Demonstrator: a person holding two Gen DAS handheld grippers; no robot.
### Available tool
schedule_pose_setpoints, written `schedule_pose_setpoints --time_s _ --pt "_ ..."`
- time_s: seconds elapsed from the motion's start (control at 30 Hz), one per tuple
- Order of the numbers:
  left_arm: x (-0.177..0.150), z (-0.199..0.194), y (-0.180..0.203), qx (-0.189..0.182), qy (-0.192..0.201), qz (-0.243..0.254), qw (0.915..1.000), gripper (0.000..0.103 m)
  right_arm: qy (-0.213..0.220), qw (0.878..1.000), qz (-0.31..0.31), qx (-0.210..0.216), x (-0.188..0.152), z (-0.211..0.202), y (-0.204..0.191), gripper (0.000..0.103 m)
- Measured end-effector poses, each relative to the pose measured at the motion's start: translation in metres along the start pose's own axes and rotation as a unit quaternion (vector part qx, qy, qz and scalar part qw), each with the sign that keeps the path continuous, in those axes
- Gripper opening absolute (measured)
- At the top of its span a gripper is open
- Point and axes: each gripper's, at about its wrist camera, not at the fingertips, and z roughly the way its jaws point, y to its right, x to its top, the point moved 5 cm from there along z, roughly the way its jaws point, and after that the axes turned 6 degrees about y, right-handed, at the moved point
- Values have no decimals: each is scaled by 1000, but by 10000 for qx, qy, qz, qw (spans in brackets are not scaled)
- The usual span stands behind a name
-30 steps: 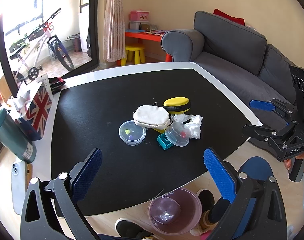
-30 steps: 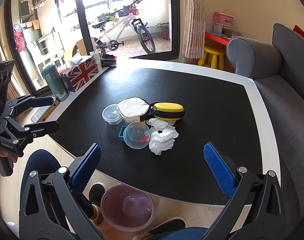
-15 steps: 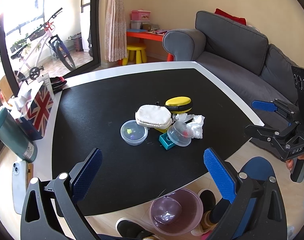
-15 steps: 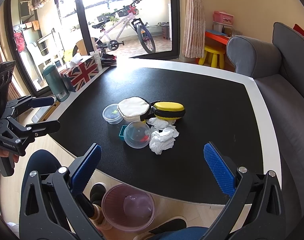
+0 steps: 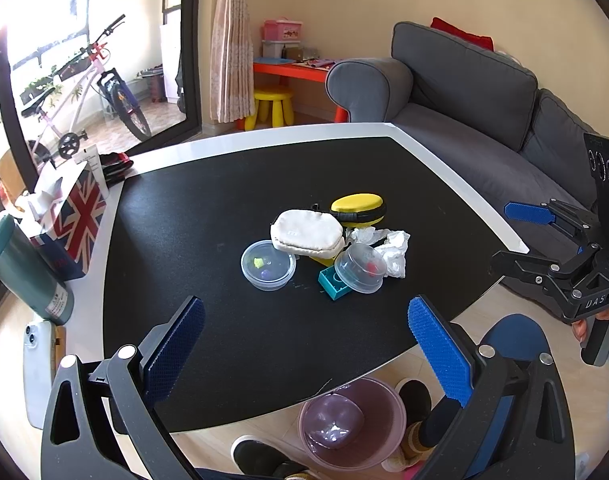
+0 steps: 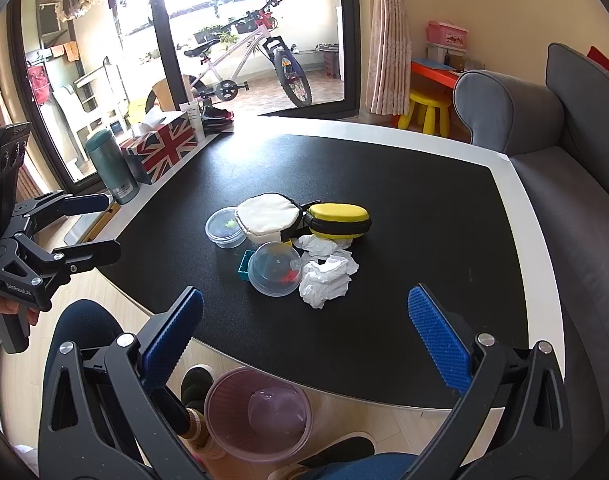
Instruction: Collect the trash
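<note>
Both the left gripper and the right gripper hang above the near edge of the black table, jaws spread wide and empty. The crumpled tissue lies mid-table, at 3 o'clock from the tipped clear tub and touching it. The pink bin stands on the floor at 6 o'clock.

Black table bears pouches, tubs, crumpled tissue.

Two clear tubs, two zip pouches, one crumpled tissue
</note>
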Motion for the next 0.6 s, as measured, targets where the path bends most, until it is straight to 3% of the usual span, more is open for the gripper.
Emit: schedule_pose_setpoints --time_s 0.6 --pt "0 1 0 -11 -5 -4 10000 97 -33 10000 24 52 -2 1 -4 100"
